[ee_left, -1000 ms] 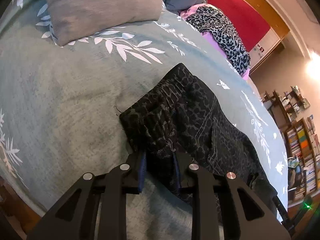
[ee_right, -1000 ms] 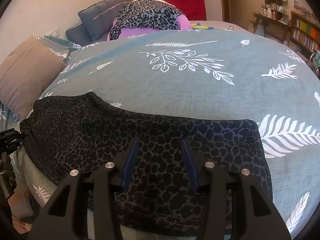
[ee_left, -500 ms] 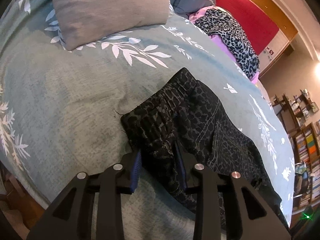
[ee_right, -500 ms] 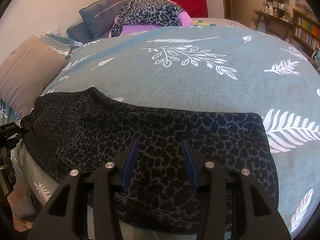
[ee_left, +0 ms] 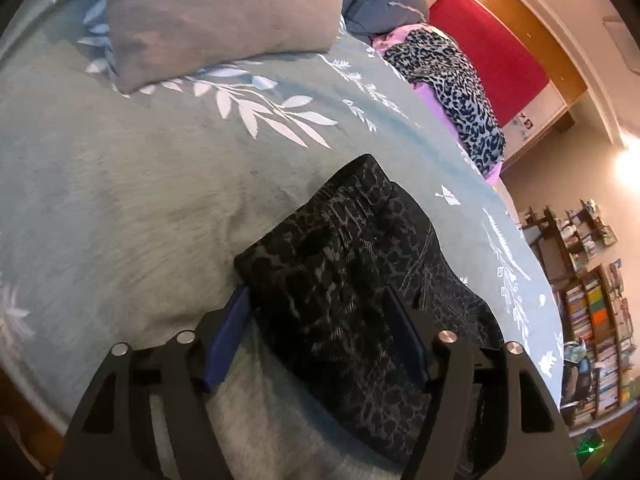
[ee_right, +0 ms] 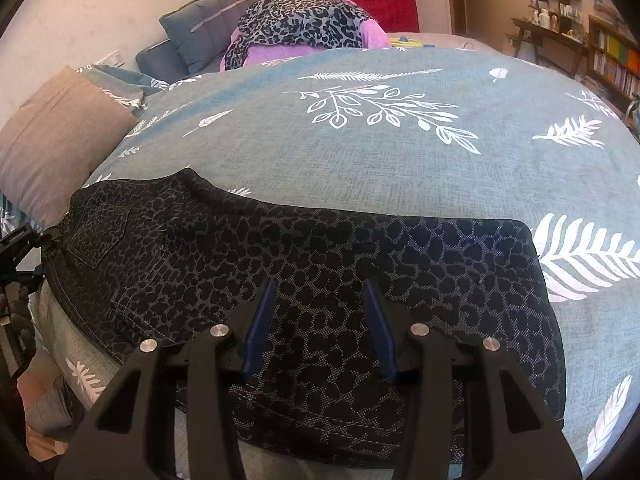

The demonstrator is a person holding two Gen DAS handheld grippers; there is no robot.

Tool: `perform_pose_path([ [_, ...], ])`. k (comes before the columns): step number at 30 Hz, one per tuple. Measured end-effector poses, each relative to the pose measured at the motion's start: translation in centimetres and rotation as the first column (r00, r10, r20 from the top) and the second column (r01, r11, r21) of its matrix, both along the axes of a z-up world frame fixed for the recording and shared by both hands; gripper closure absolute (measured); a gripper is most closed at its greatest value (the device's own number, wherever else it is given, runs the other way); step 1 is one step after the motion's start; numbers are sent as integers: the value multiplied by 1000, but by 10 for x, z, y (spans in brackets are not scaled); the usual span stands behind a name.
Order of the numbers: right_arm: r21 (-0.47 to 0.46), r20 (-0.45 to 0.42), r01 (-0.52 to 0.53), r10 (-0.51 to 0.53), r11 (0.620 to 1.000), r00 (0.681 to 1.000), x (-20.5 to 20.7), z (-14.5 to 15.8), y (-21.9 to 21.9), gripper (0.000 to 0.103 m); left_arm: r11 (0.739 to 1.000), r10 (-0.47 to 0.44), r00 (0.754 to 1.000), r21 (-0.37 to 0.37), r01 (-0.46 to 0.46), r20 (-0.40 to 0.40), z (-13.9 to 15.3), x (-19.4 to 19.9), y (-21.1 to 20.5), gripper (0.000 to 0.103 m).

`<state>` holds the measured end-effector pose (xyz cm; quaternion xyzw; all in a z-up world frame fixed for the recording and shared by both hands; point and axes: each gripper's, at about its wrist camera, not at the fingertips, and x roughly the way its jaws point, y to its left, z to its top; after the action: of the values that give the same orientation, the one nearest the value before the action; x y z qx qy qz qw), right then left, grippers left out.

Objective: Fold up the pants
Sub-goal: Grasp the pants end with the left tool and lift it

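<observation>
The pants (ee_right: 304, 264) are dark, almost black, with a leopard-like spot pattern over a grey weave. In the right wrist view they lie flat as a long band across the lower half of the frame, on a teal bedspread (ee_right: 400, 184) printed with white leaves. A stitched patch pocket shows at their left end, a straight hem edge at the right, and a seam runs along the bottom edge. In the left wrist view the pants (ee_left: 352, 288) fill the lower centre, with a gathered waistband toward the upper end and pale stitching lines curving down the right side.

The left gripper (ee_left: 316, 336) is spread wide, its blue pads on either side of the waist end, over the cloth. The right gripper (ee_right: 318, 328) is also spread, hovering over the middle of the band; contact cannot be told.

A grey pillow (ee_left: 216, 16) sits at the upper left of the left view, a leopard-print blanket (ee_right: 300, 28) at the top centre of the right view, and bookshelves (ee_left: 600, 328) at the right edge.
</observation>
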<state>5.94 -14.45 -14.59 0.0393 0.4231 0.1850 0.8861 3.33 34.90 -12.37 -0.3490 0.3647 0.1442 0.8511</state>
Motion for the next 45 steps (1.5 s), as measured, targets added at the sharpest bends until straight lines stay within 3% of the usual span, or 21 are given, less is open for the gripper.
perform_pose_path([
  [8,-1,2,-2,2,1000,1000,-1,0,1,57,999,-36,999,34,37,-31,-5,22,0,35],
  [9,-2,3,-2,2,1000,1000,-2,0,1,57,999,-37,999,22,38,-27,-5,22,1,46],
  [12,-4,5,-3,3,1000,1000,-3,0,1,57,999,-34,999,-41,34,5,-6,17,5,67],
  [14,-3,5,-2,2,1000,1000,-4,1,2,57,997,-37,999,-62,38,26,-3,12,2,73],
  [19,4,6,7,-7,1000,1000,-6,1,-3,57,996,-76,990,-45,82,120,28,1,-18,76],
  [23,19,6,17,-17,1000,1000,-8,1,-9,57,987,-163,969,23,161,187,65,0,-48,76],
  [31,62,16,48,-49,997,999,-15,3,-29,57,940,-340,898,110,322,280,123,7,-125,77],
  [35,91,19,84,-86,992,996,-18,5,-45,57,896,-443,848,176,408,290,147,15,-176,77],
  [40,138,27,142,-147,980,989,-24,9,-75,56,813,-581,765,239,530,280,166,27,-248,77],
  [45,185,30,210,-219,960,975,-29,10,-112,56,721,-690,690,280,633,218,164,43,-322,77],
])
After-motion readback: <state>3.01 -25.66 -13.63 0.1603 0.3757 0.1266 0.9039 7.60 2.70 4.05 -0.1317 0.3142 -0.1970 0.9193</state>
